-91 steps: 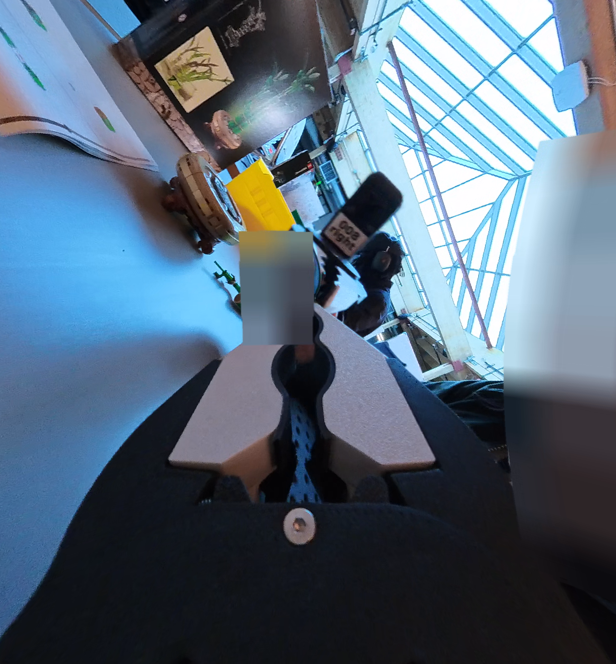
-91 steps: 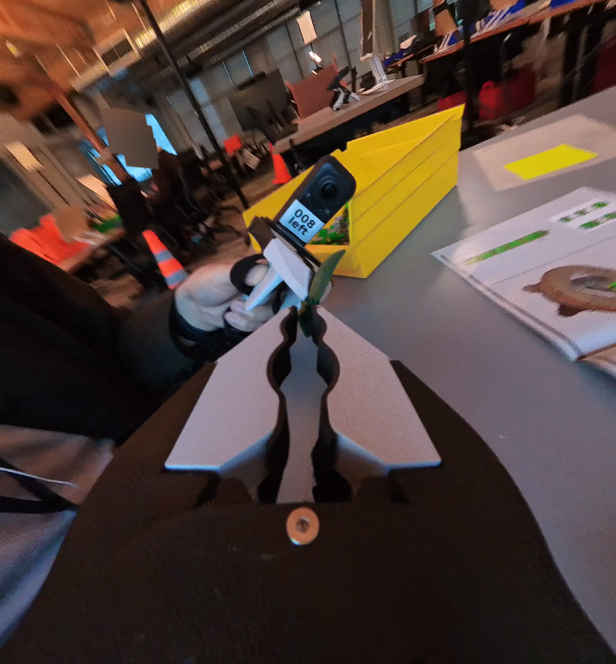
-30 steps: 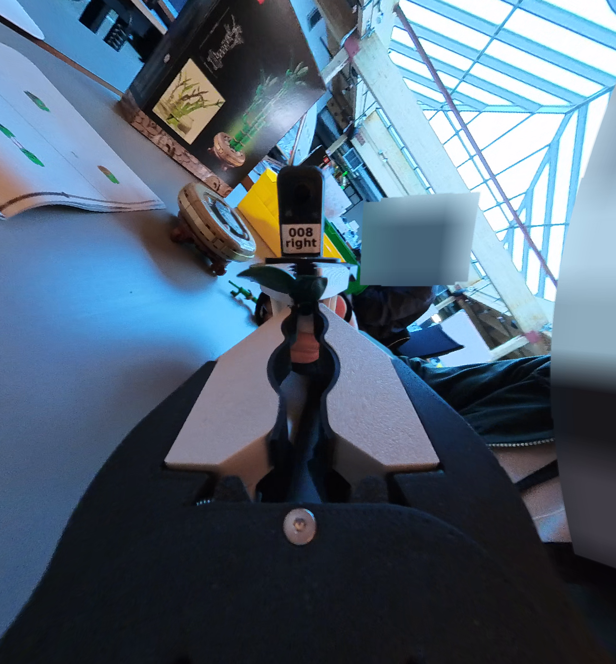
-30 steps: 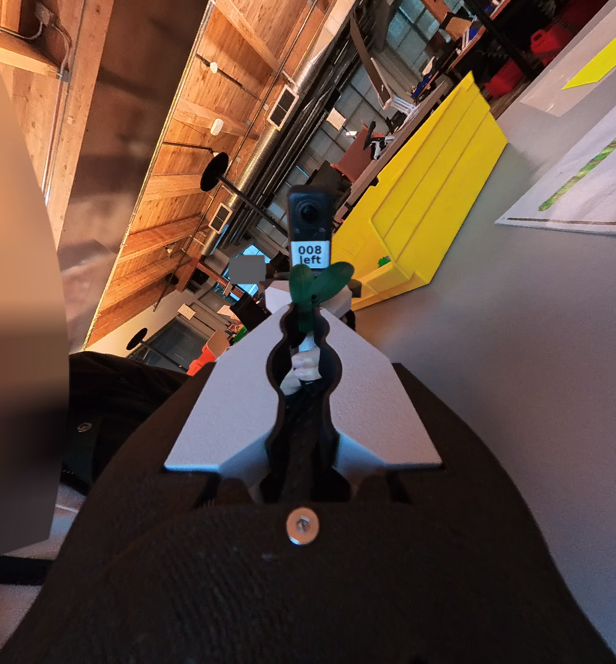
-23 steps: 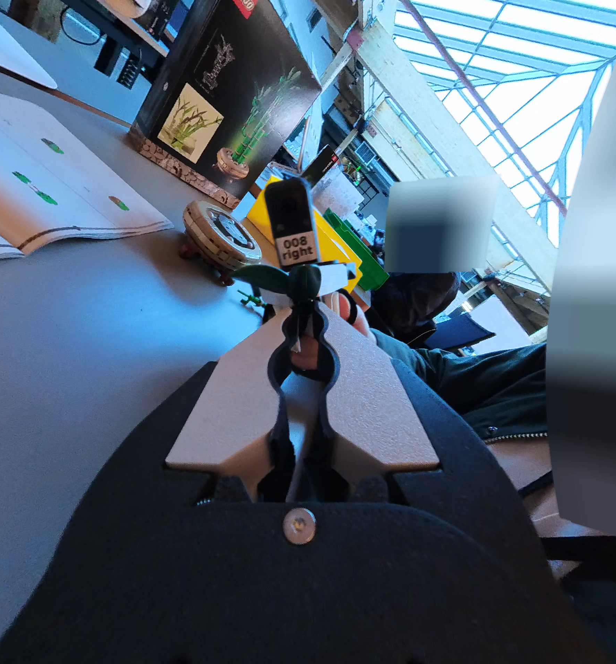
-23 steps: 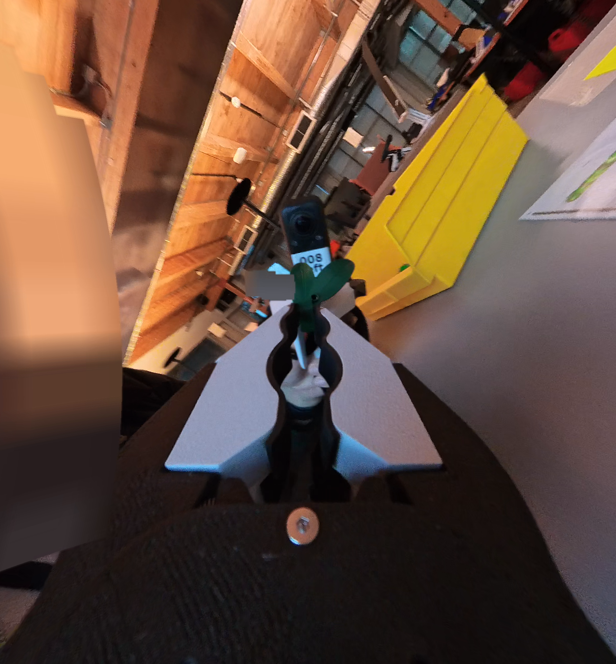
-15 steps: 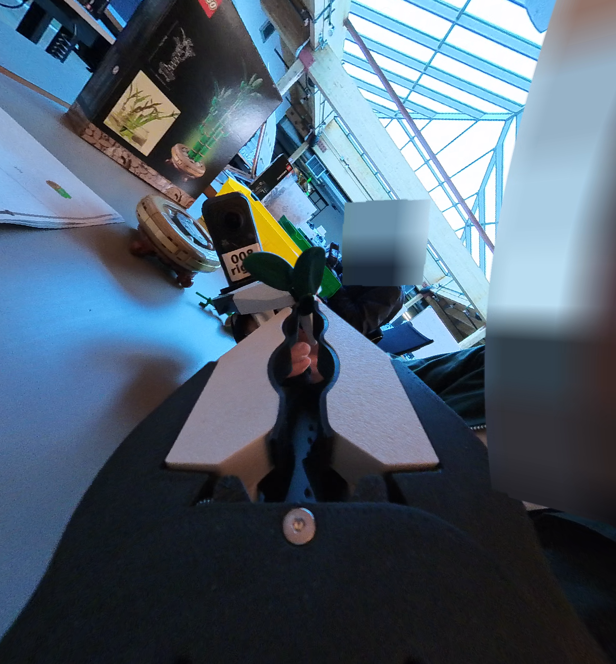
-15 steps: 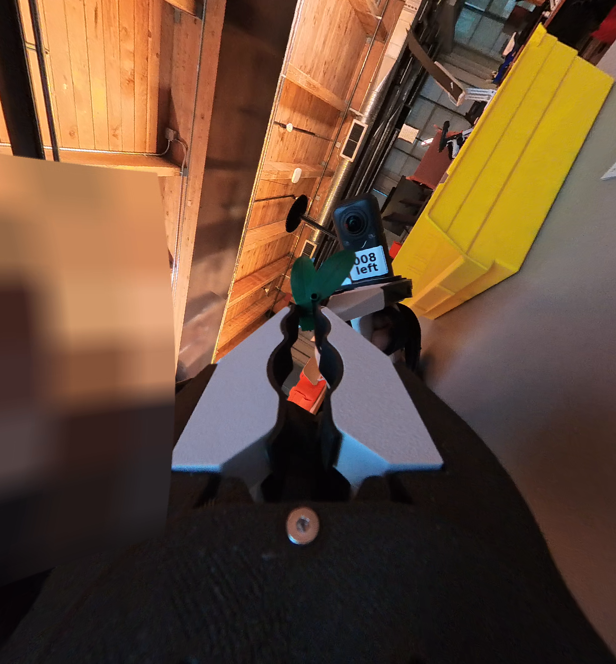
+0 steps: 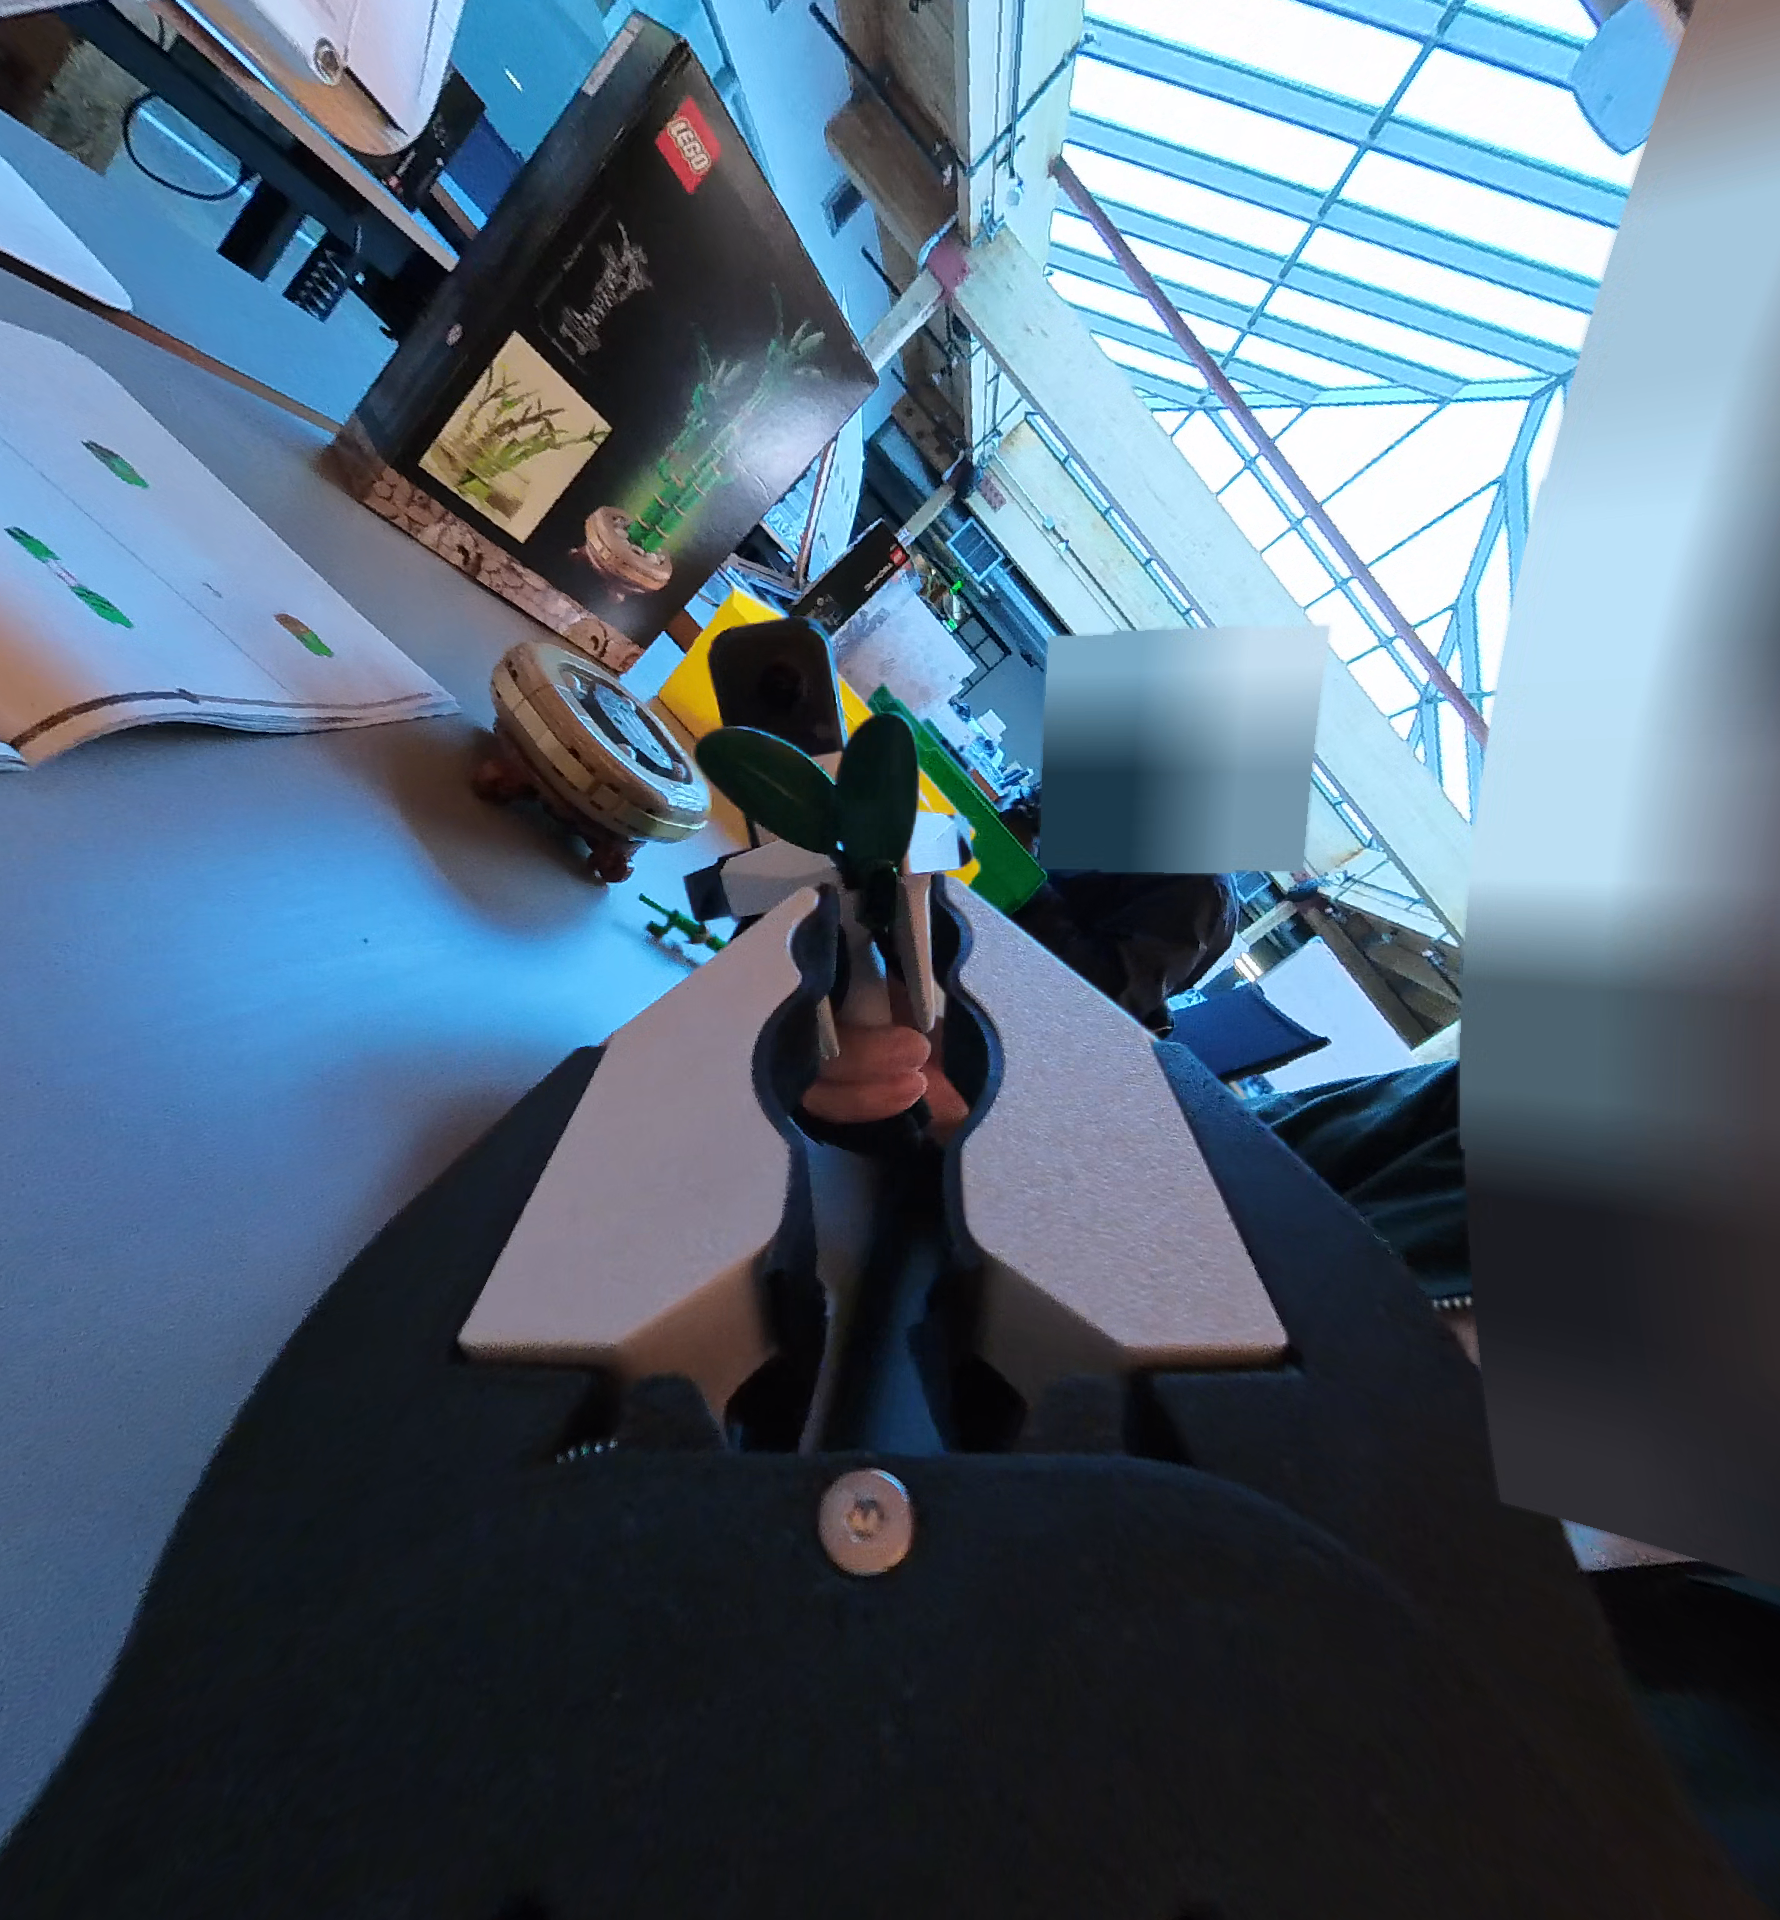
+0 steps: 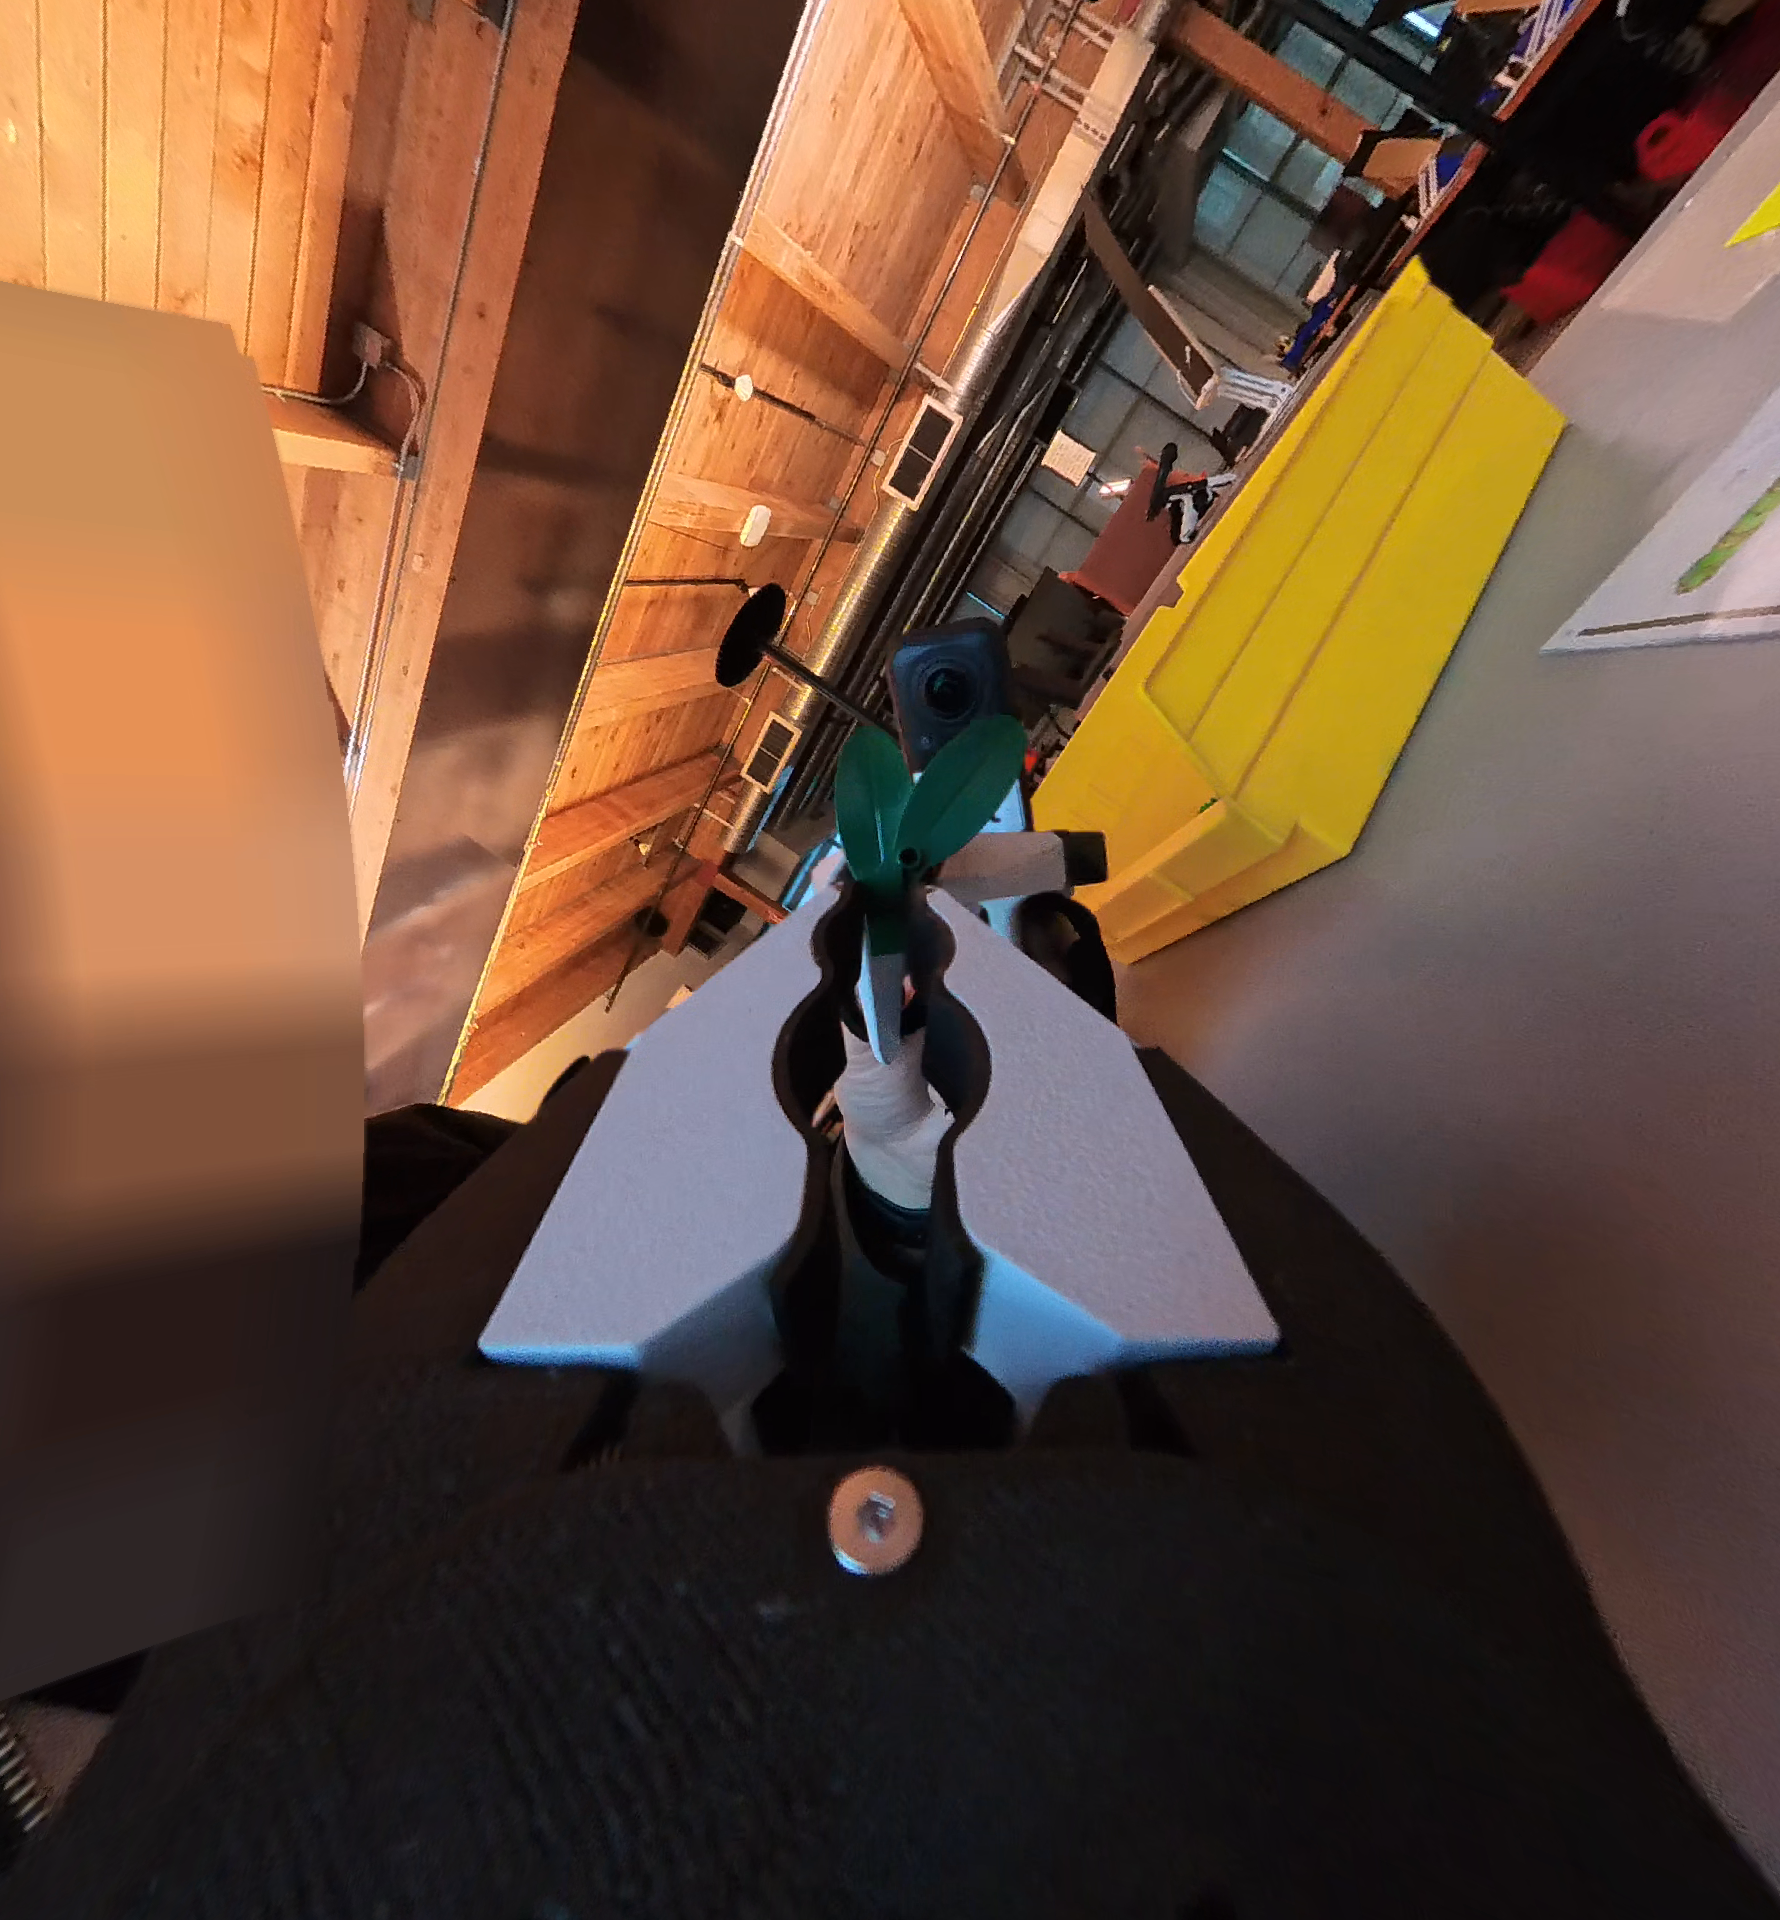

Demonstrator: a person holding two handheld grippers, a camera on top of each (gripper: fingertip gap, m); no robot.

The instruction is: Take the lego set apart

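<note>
- Left gripper [image 9: 870, 914] and right gripper [image 10: 891, 914] meet tip to tip in the air above the table [image 9: 190, 997], both pinching one green leaf piece [image 9: 813, 795] by its stem
- Its two leaves fan out above the tips
- Round tan lego base [image 9: 595, 764] stands on the table, just before the set's box [image 9: 605, 395]
- Yellow bin [image 10: 1312, 686] and booklet [image 9: 117, 582] lie farther out

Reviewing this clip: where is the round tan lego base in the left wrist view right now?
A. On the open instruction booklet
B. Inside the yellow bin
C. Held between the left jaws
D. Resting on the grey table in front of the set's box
D: the round tan lego base rests on the grey table, in front of the set's box and apart from the instruction booklet.
</note>
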